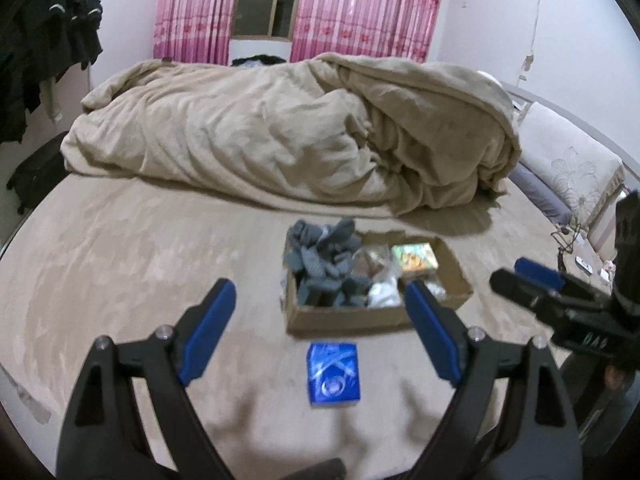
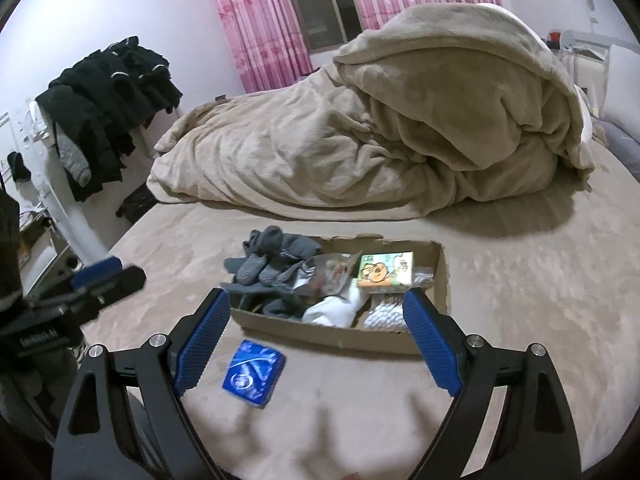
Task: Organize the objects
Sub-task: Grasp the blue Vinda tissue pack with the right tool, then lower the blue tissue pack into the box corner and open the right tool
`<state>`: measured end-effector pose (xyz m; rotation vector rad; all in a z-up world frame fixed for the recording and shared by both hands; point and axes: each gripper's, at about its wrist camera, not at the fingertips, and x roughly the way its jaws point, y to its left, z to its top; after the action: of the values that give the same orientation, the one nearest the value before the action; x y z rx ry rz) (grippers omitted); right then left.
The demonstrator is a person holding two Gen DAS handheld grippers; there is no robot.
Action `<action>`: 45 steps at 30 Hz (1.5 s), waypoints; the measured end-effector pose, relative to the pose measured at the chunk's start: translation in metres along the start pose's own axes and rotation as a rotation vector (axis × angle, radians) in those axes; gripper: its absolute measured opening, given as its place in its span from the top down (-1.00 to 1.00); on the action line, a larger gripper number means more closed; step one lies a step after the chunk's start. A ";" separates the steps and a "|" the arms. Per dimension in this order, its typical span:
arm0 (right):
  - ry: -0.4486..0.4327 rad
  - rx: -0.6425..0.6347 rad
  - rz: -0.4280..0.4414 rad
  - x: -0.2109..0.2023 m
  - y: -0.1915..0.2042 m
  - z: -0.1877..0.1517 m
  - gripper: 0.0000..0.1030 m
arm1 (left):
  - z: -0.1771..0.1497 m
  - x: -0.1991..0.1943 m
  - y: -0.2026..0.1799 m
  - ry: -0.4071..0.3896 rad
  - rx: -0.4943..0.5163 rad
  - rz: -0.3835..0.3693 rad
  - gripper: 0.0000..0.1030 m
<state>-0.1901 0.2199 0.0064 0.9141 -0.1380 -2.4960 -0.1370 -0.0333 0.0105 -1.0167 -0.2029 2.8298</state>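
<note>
A blue box [image 1: 333, 373] lies on the beige bed, just in front of an open cardboard box [image 1: 348, 318]. It also shows in the right wrist view [image 2: 254, 376], left of centre, before the cardboard box [image 2: 320, 330]. The cardboard box holds grey socks [image 1: 324, 268], white items and a colourful small carton [image 2: 385, 270]. My left gripper [image 1: 320, 292] is open and empty, hovering above the blue box. My right gripper [image 2: 318, 304] is open and empty, over the cardboard box's front edge. Each gripper shows in the other's view, the right [image 1: 532, 280] and the left [image 2: 108, 276].
A rumpled beige duvet [image 1: 304, 128] is piled at the back of the bed. Dark clothes [image 2: 108, 96] hang at the left. Pink curtains [image 1: 360, 8] cover the far window. A pillow [image 1: 568, 168] lies at the right.
</note>
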 end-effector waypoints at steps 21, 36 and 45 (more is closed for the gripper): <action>0.205 -0.048 0.018 0.093 0.043 -0.068 -0.75 | -0.081 0.047 0.074 0.148 -0.096 0.076 -0.71; 0.342 -0.101 0.027 0.163 0.064 -0.097 -0.54 | -0.101 0.088 0.100 0.238 -0.179 0.099 -0.70; 0.319 -0.097 0.027 0.129 0.039 -0.094 -0.17 | -0.091 0.074 0.070 0.219 -0.129 0.079 -0.71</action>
<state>-0.2009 0.1318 -0.1320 1.2437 0.0740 -2.2748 -0.1407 -0.0821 -0.1169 -1.3804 -0.3327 2.7754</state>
